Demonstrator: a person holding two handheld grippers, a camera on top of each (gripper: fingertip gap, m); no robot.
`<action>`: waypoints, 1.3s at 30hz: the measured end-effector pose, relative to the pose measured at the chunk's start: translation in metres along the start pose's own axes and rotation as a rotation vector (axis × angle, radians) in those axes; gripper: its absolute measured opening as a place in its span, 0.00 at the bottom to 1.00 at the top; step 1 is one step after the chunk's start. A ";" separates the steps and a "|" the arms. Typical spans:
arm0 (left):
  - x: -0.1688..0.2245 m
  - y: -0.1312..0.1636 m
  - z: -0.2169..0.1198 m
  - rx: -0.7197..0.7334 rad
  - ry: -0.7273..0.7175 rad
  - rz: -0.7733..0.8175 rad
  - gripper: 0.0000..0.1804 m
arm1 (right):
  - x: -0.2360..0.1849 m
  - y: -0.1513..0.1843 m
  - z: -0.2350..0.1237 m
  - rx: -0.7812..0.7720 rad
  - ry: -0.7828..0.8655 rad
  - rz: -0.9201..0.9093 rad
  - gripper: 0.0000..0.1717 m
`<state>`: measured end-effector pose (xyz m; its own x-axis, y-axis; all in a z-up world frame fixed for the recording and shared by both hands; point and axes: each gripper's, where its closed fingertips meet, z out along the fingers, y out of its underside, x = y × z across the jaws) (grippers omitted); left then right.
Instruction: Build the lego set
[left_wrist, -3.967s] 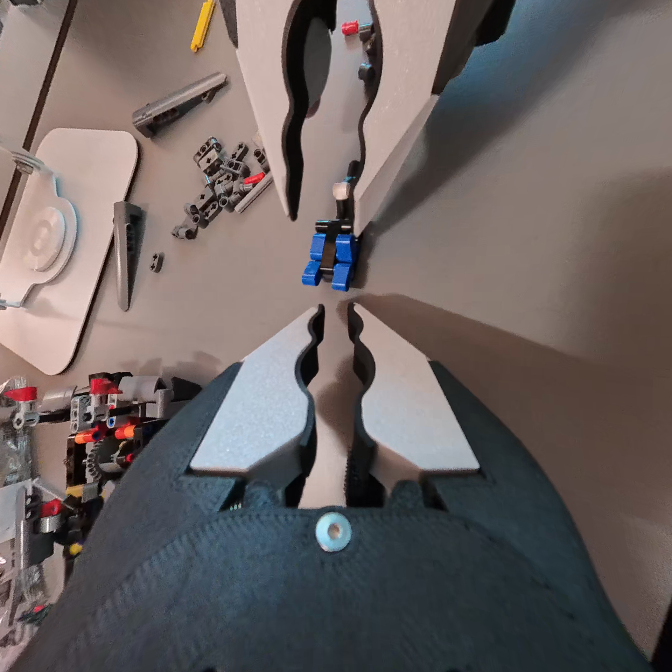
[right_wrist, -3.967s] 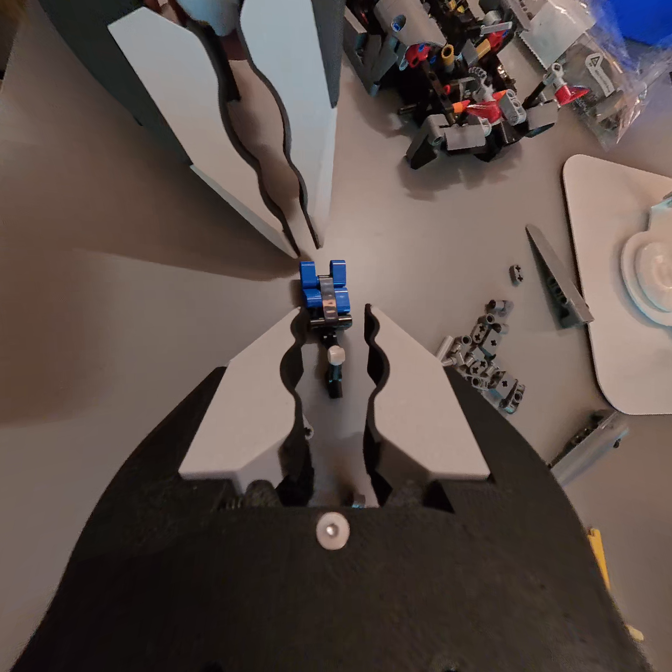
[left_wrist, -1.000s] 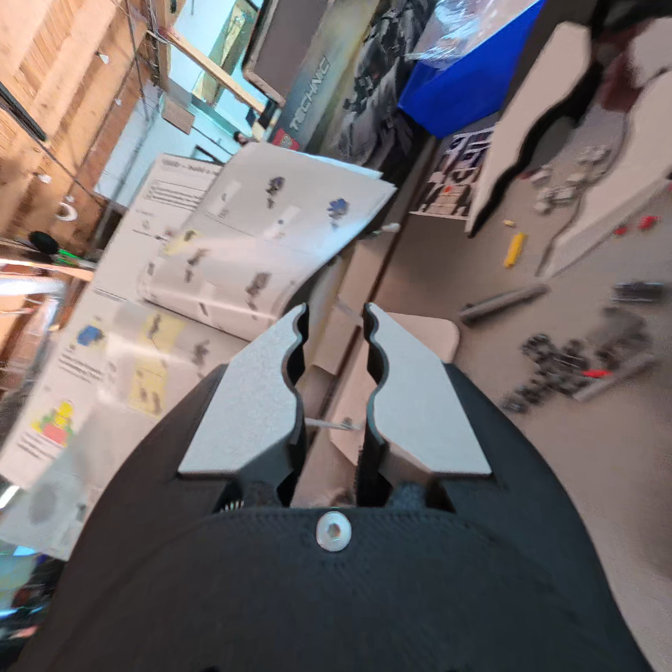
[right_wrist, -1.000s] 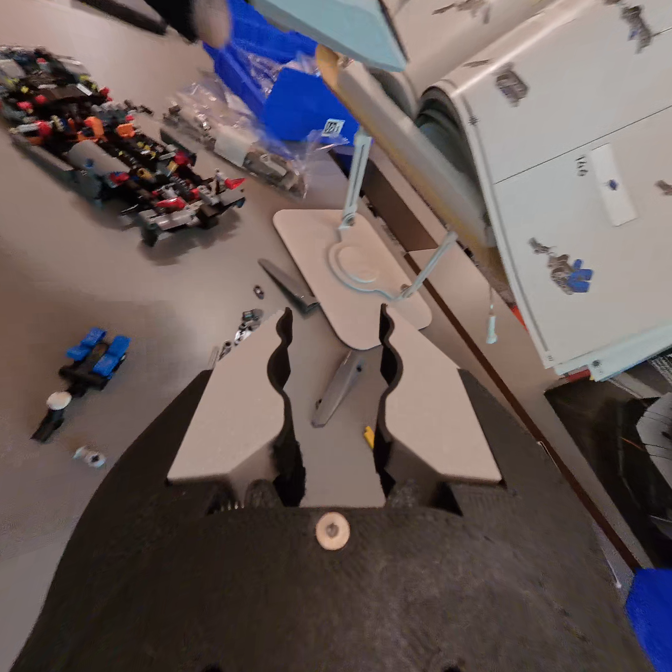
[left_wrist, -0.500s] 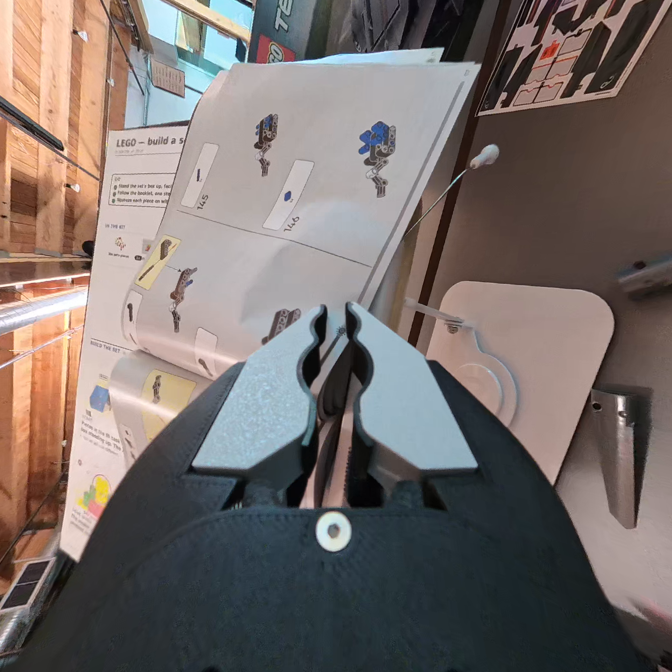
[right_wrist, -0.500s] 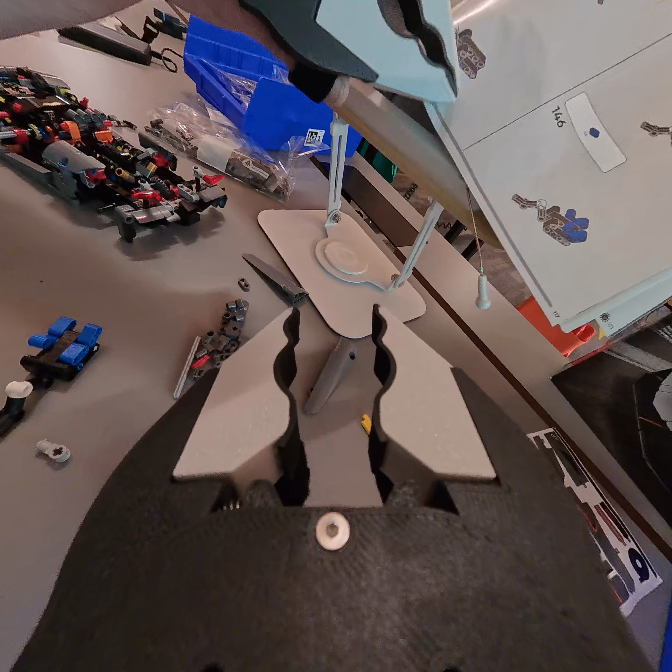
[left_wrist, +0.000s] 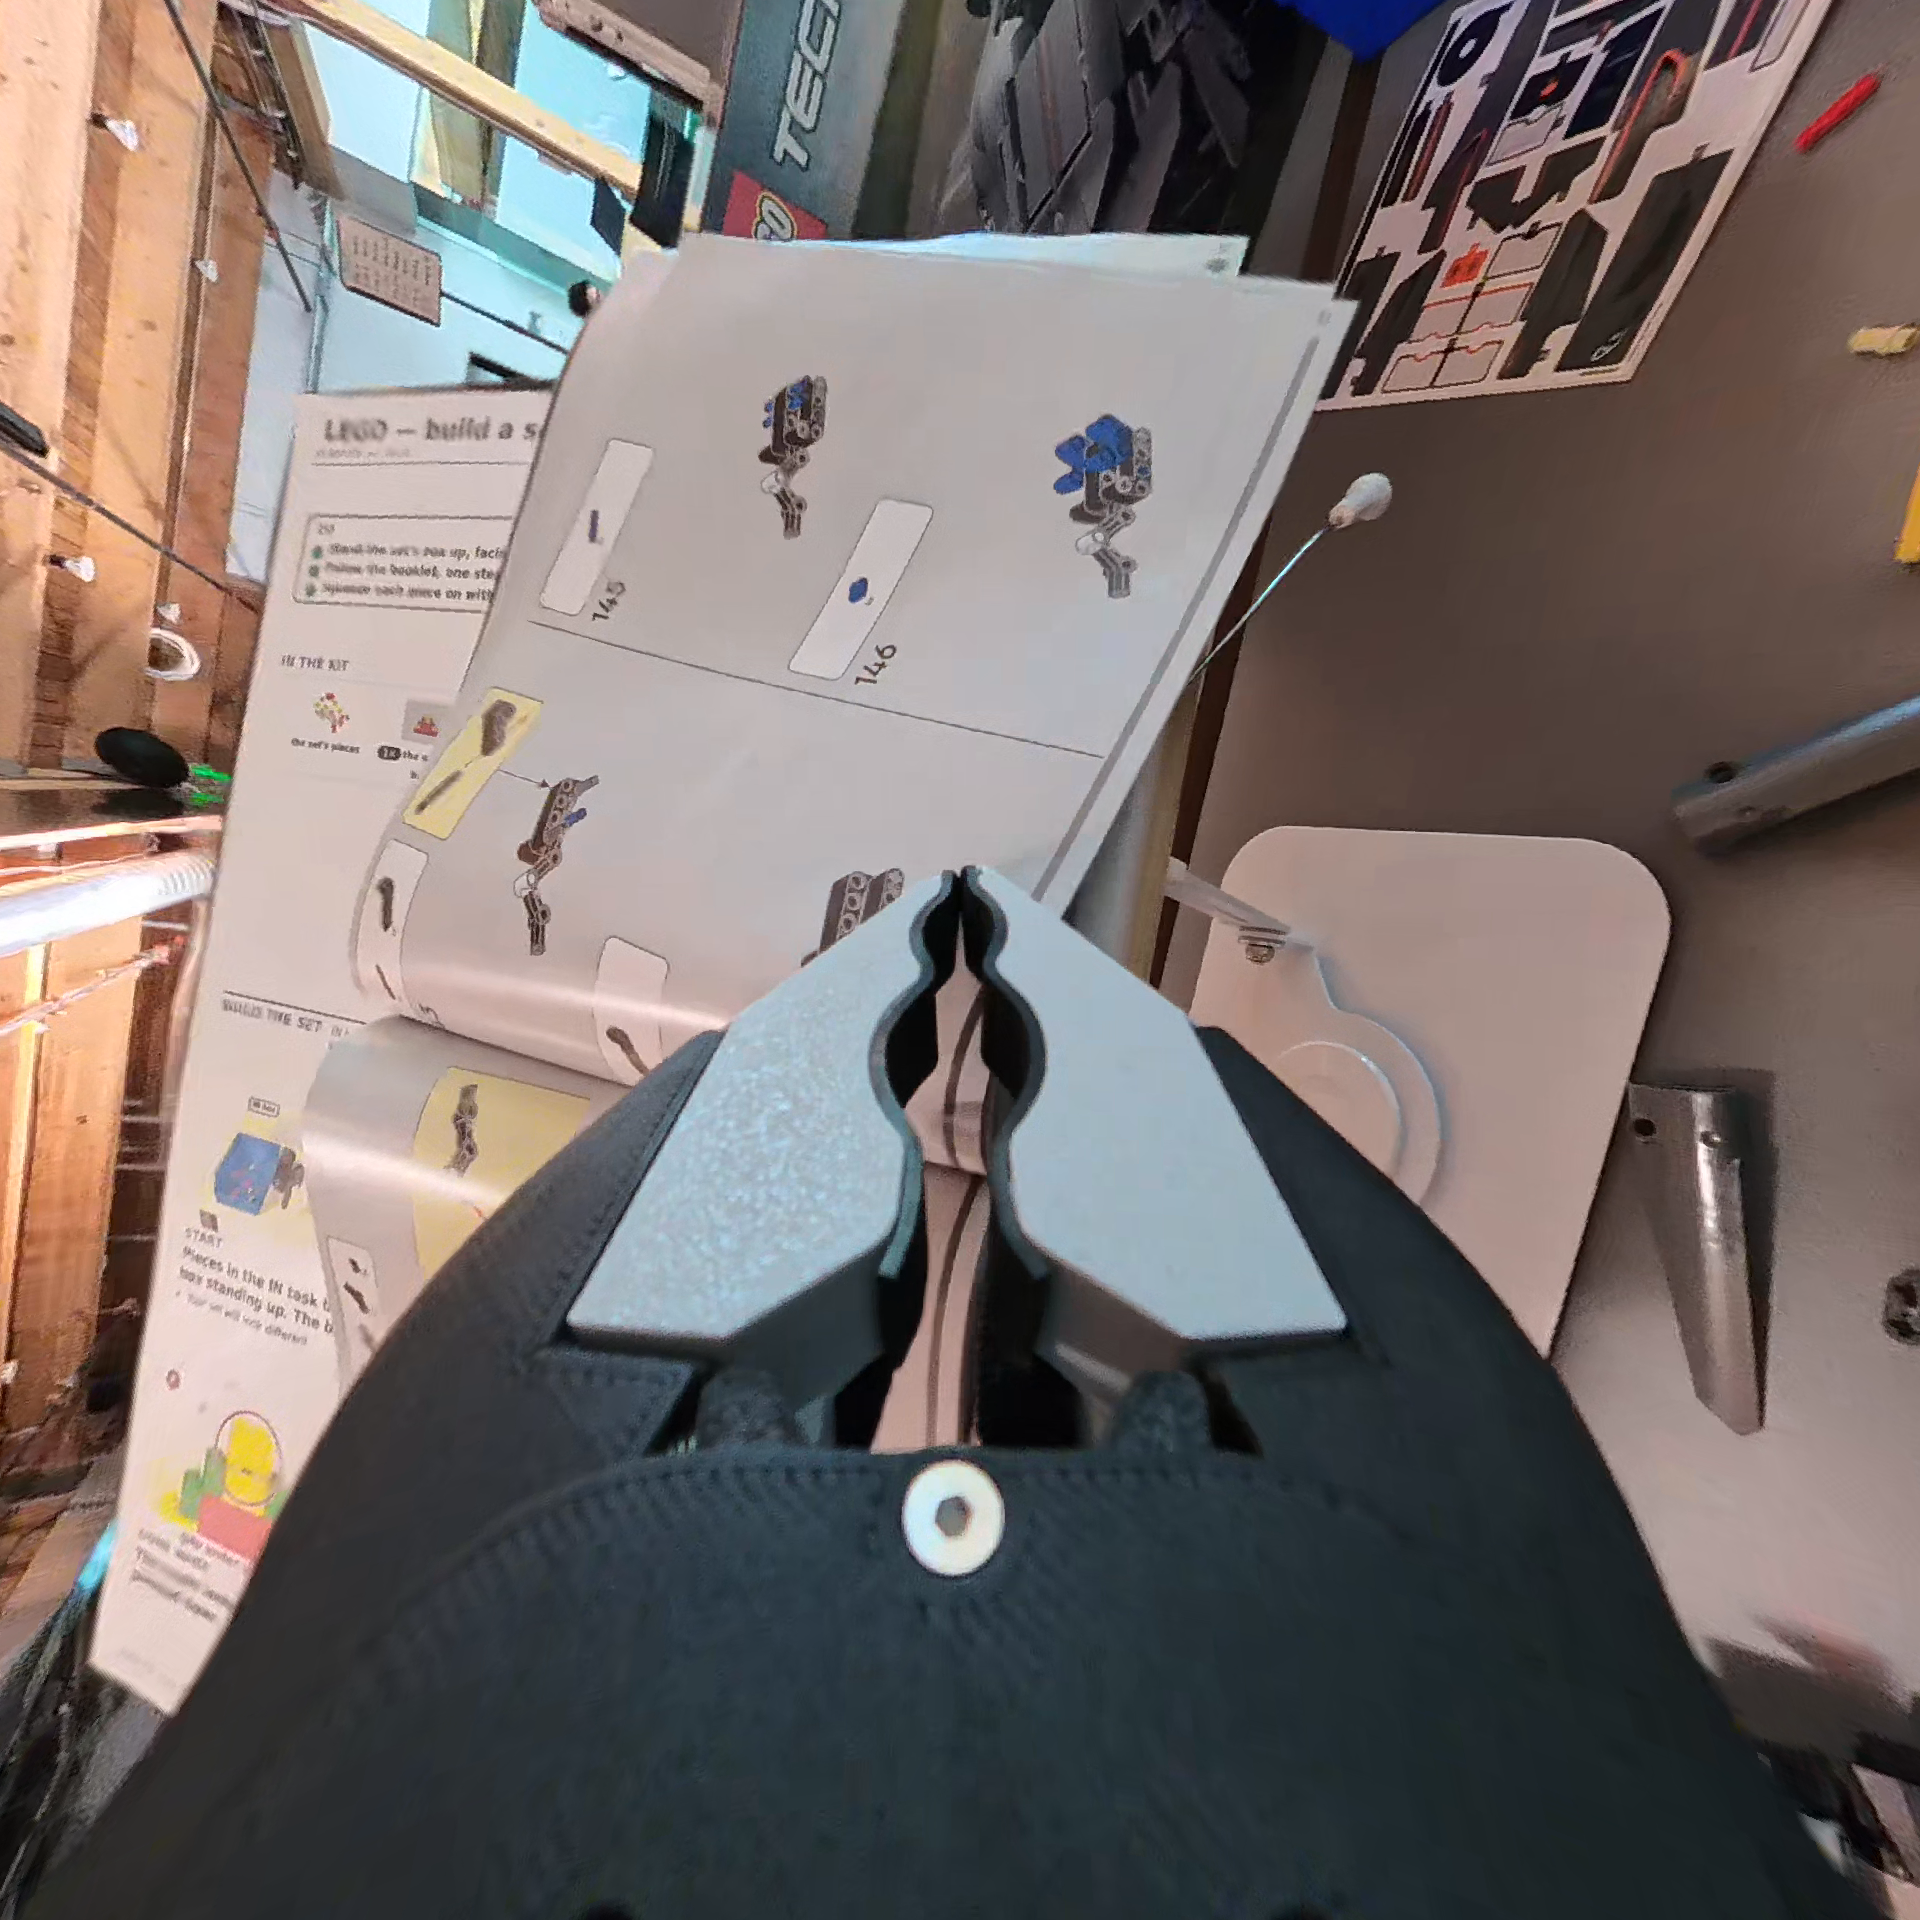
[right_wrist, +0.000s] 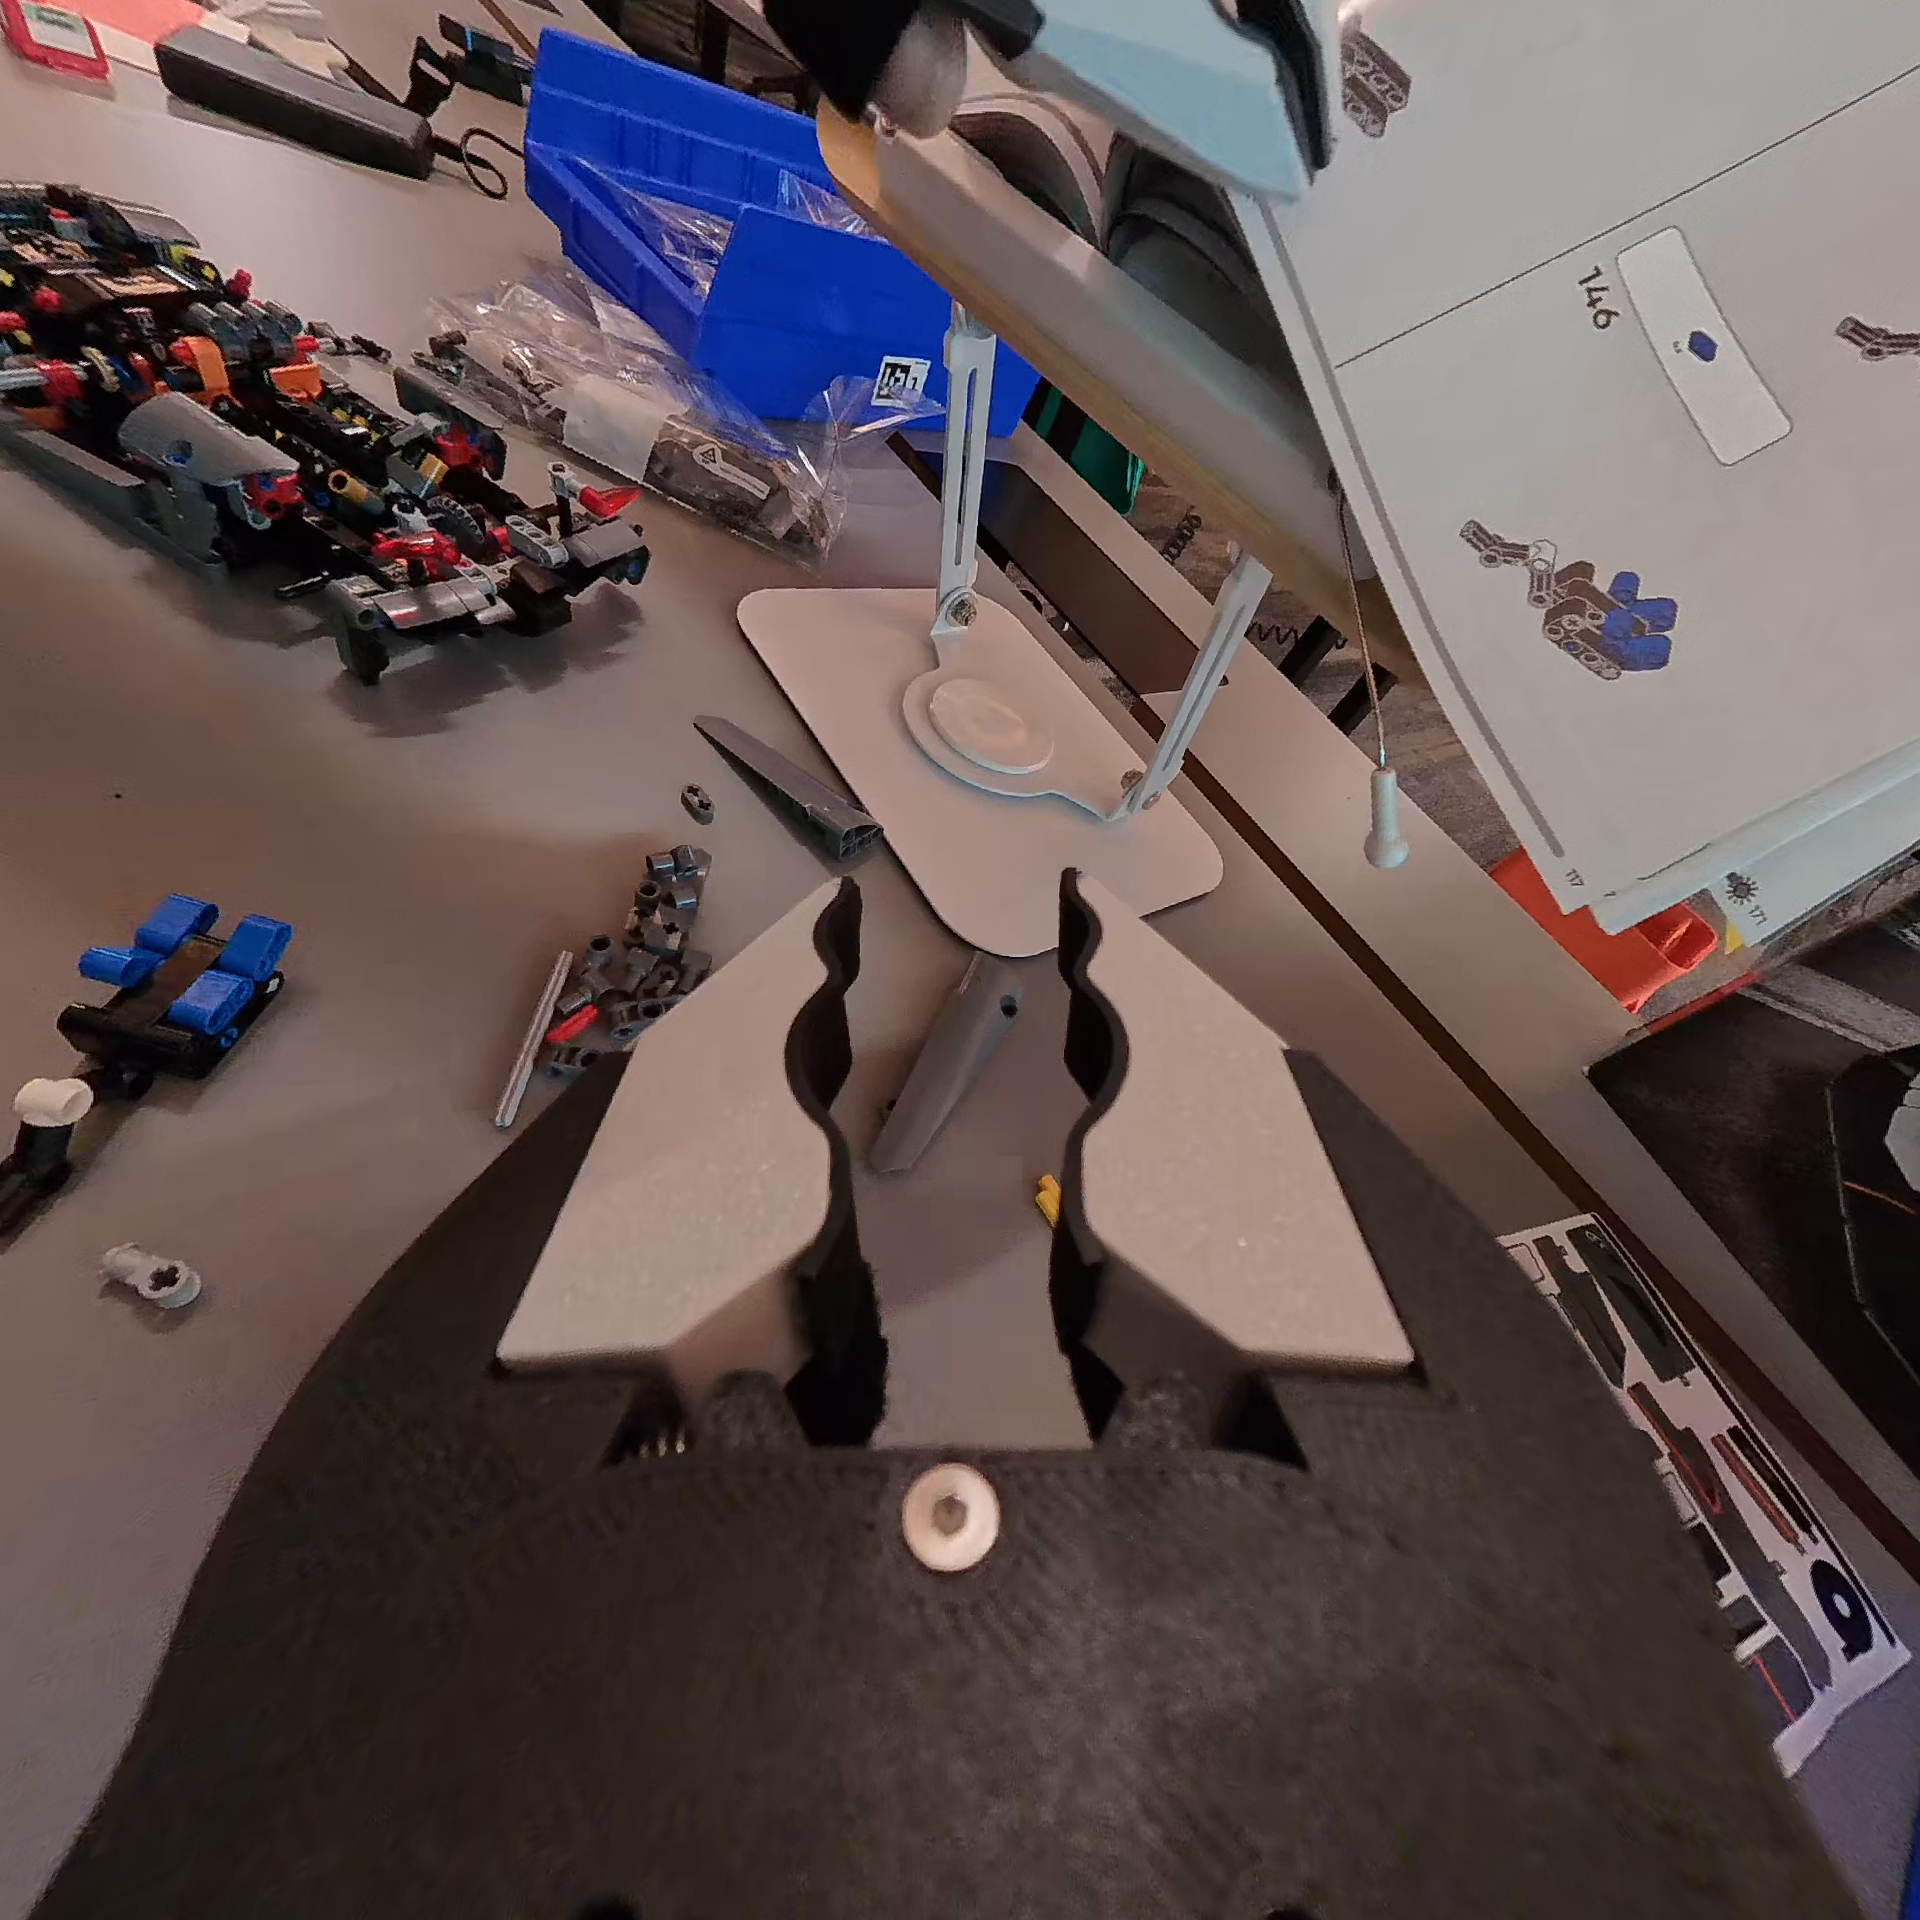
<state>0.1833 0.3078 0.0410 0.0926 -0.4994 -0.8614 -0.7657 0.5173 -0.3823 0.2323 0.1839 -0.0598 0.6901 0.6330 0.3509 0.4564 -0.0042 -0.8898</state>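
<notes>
- The left gripper (left_wrist: 961, 878) is raised toward the open instruction booklet (left_wrist: 831, 644) on its stand; its fingers (left_wrist: 790, 1122) are closed at the tips on the edge of a page.
- The right gripper (right_wrist: 961, 894) hovers over the surface (right_wrist: 312, 831) with fingers (right_wrist: 1195, 1122) apart and nothing between them.
- Two grey wedge pieces lie near it: one (right_wrist: 945, 1060) between the fingers, one (right_wrist: 790, 790) beside the stand's base (right_wrist: 987, 831).
- One blue-and-black assembly (right_wrist: 177, 987) lies well to the left.

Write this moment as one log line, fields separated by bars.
left gripper: shut at booklet page | right gripper: open above table
</notes>
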 end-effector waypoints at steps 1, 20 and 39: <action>0.002 -0.004 -0.002 0.018 0.004 0.022 0.00 | 0.000 0.000 0.000 -0.001 0.000 -0.001 0.21; 0.023 -0.009 0.013 -0.037 0.134 0.158 0.04 | -0.003 -0.002 -0.002 -0.003 -0.008 -0.024 0.21; 0.028 -0.005 0.020 -0.104 0.291 0.035 0.02 | -0.003 0.003 0.000 -0.009 -0.024 -0.013 0.21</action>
<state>0.2029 0.3050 0.0117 -0.1092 -0.6685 -0.7357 -0.8275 0.4711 -0.3053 0.2321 0.1818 -0.0630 0.6707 0.6511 0.3552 0.4701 -0.0028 -0.8826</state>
